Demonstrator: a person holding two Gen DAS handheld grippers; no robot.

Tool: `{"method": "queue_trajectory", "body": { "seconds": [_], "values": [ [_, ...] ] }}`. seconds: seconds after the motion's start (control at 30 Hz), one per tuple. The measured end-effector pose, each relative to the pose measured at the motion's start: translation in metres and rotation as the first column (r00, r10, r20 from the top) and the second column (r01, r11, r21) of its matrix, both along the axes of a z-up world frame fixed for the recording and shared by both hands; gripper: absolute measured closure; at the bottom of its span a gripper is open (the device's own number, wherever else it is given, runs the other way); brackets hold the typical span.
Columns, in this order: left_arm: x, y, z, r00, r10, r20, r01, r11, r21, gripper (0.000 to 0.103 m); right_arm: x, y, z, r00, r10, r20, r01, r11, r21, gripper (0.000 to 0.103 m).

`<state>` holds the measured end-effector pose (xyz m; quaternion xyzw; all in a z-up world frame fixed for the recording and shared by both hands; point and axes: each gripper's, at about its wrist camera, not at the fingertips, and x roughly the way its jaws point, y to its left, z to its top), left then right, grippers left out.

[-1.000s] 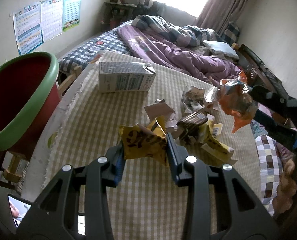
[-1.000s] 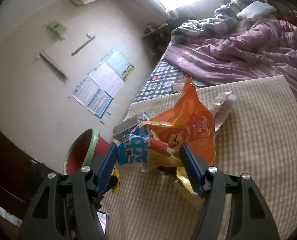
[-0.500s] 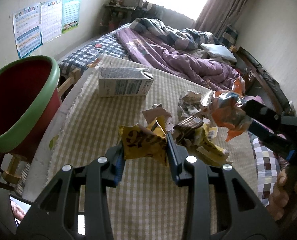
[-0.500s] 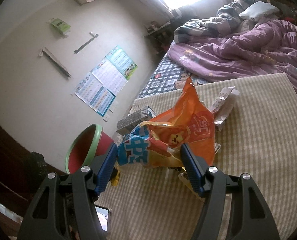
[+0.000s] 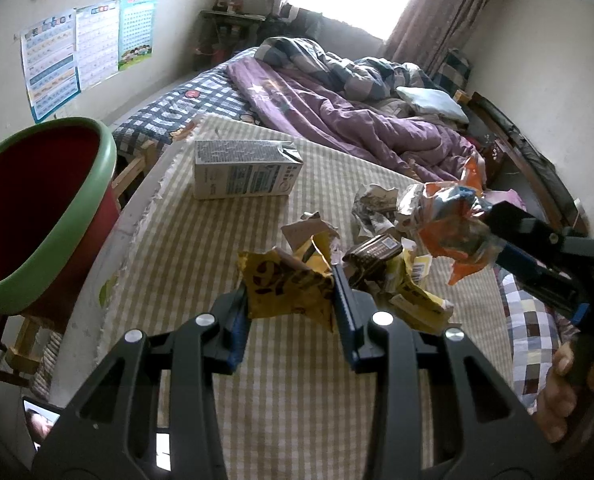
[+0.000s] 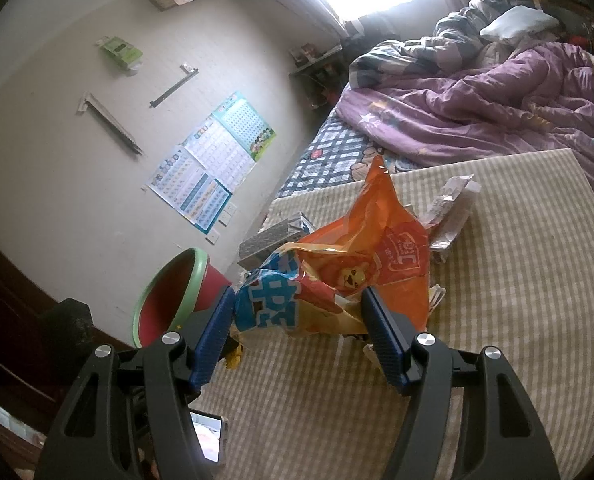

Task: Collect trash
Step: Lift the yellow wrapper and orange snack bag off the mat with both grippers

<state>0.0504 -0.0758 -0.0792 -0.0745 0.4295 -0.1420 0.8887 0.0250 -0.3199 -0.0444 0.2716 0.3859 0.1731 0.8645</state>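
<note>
My left gripper [image 5: 293,292] is shut on a crumpled yellow wrapper [image 5: 287,288], held just above the checked tablecloth [image 5: 217,248]. My right gripper [image 6: 297,308] is shut on a puffed orange snack bag [image 6: 361,264]; the left wrist view shows that bag [image 5: 449,224] lifted at the right, over a pile of wrappers [image 5: 381,252]. A red bin with a green rim [image 5: 29,208] stands off the table's left edge, also seen low left in the right wrist view [image 6: 173,300]. A grey carton [image 5: 245,170] lies on its side at the far part of the table.
A bed with a purple quilt [image 5: 337,116] lies beyond the table. Posters [image 5: 81,48] hang on the left wall. A person's hand [image 5: 557,396] holds the right gripper's handle. A phone [image 6: 207,436] lies near the table's front edge. A crumpled receipt [image 6: 453,208] sits behind the orange bag.
In the left wrist view the orange bag and right gripper have drifted slightly left, toward the pile. Both grips stay as they were.
</note>
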Motion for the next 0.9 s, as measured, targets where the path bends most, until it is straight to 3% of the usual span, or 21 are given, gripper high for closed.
{"method": "queue_trajectory", "body": {
  "seconds": [0.9],
  "values": [
    [0.01,0.048,0.006,0.999,-0.016,0.028,0.017,0.999,-0.041,0.068,0.006,0.048,0.005,1.0,-0.014,-0.015,0.013,0.999,-0.04,0.039]
  ]
}}
